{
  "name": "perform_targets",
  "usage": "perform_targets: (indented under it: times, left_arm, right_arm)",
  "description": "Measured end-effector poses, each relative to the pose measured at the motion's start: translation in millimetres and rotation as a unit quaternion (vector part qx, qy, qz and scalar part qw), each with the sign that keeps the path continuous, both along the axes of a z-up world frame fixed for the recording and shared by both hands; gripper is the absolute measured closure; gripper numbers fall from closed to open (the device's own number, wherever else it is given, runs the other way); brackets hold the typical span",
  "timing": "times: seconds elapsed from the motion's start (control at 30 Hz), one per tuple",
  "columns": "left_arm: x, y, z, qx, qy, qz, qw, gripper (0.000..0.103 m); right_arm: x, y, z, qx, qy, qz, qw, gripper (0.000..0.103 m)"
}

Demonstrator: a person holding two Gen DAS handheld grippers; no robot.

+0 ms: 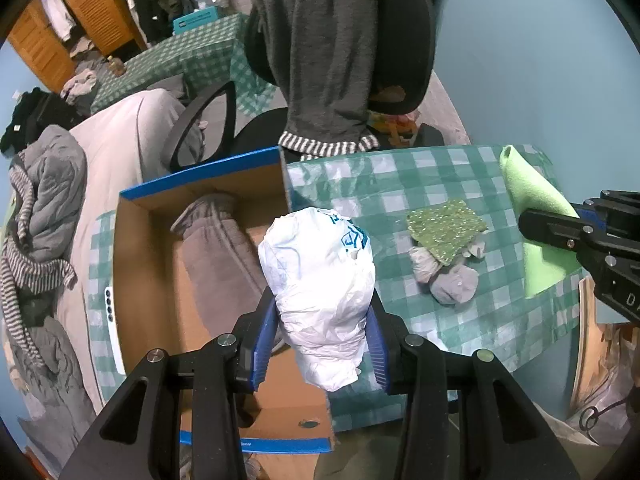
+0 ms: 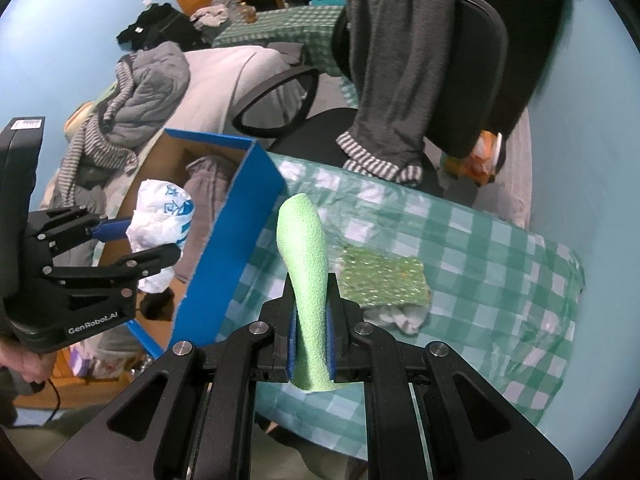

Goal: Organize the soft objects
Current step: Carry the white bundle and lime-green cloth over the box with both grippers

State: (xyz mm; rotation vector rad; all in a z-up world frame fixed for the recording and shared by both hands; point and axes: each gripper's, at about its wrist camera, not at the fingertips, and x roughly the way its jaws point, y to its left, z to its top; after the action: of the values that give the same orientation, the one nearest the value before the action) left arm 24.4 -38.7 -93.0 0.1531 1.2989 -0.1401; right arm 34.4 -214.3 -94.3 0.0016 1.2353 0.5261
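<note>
Left gripper (image 1: 322, 344): closed on the white plastic bag (image 1: 320, 292), pinching its lower half. The bag hangs over the open cardboard box (image 1: 160, 280).

Right gripper (image 2: 311, 350): closed on the green foam sheet (image 2: 306, 280), low down, so the top stands up and bends a little. It is above the checked tablecloth (image 2: 500, 280).

White plastic bag: looks very light, crinkly and slippery. It squashes easily, so a grip round the thick bunched middle seems safest.

Green foam sheet: looks light, soft and bendy. Held near one end, it may flop.

Box: a gray cloth (image 1: 224, 248) already lies inside.

Table: a sparkly green cloth (image 1: 446, 230) rests on some pale socks (image 1: 452, 280), not yet packed.
</note>
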Motion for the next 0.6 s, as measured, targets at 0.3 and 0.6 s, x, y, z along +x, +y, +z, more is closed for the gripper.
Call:
perform_targets:
  times: [0.3, 0.6]
  left_arm:
    - [-9.6, 28.8, 0.6, -0.002, 0.002, 0.030, 0.9995, 0.061]
    - [-18.7, 65.0, 1.5, 0.000, 0.002, 0.057, 0.9984, 0.061]
  right_arm:
    - [-3.4, 36.1, 4.3, 0.006, -0.002, 0.034, 0.999, 0.093]
    - [-6.1, 72.5, 7.0, 0.009, -0.004, 0.067, 0.998, 0.093]
